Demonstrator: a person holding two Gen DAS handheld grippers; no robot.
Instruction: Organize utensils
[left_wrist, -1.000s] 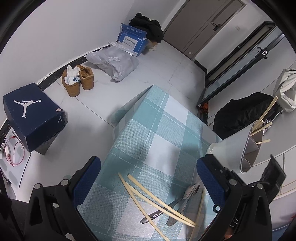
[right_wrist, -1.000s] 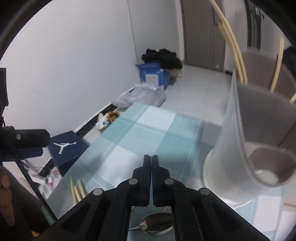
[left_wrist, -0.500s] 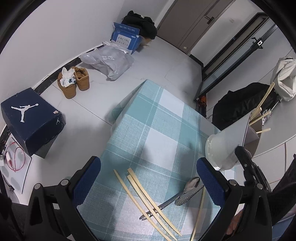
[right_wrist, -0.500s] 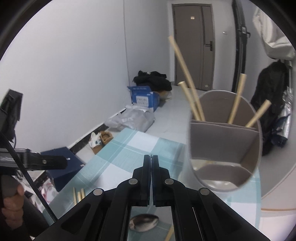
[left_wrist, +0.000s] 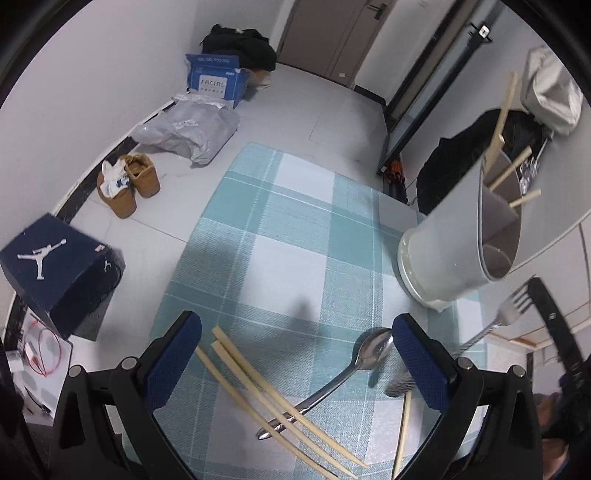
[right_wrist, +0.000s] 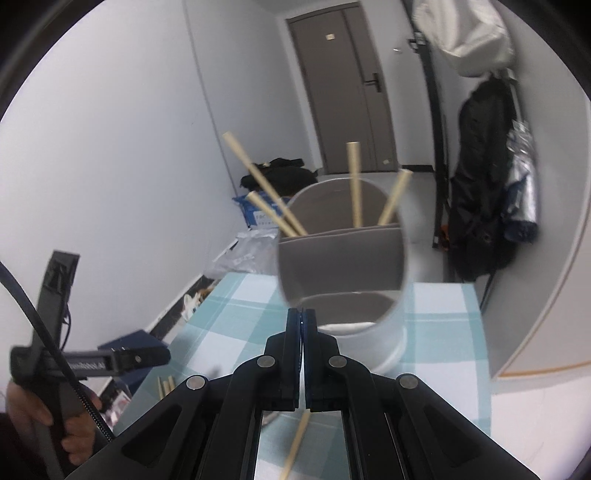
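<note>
My left gripper (left_wrist: 295, 321) is open and hovers over the teal checked cloth (left_wrist: 277, 229). Below it lie three chopsticks (left_wrist: 277, 398) crossing a spoon (left_wrist: 369, 350), and one more chopstick (left_wrist: 404, 424) to the right. The grey divided holder (left_wrist: 443, 258) stands at the right with several chopsticks (left_wrist: 498, 122) in its far compartment. A fork (left_wrist: 509, 310) hangs in the air beside the holder, tines up. My right gripper (right_wrist: 303, 319) is shut on it. Only a thin sliver shows between the pads, just before the holder (right_wrist: 343, 258). The near compartment looks empty.
On the floor at the left are a dark shoe box (left_wrist: 55, 266), brown shoes (left_wrist: 129, 184), a grey bag (left_wrist: 192, 129) and a blue carton (left_wrist: 214, 77). Dark bags (right_wrist: 484, 184) hang at the right by a curved white surface (right_wrist: 546, 258). A hand (right_wrist: 37, 417) holds the left gripper's handle.
The right gripper rose and closed in on the holder, now facing its opening. The fork left the cloth and hangs at the right. The left gripper shifted over the chopsticks and spoon.
</note>
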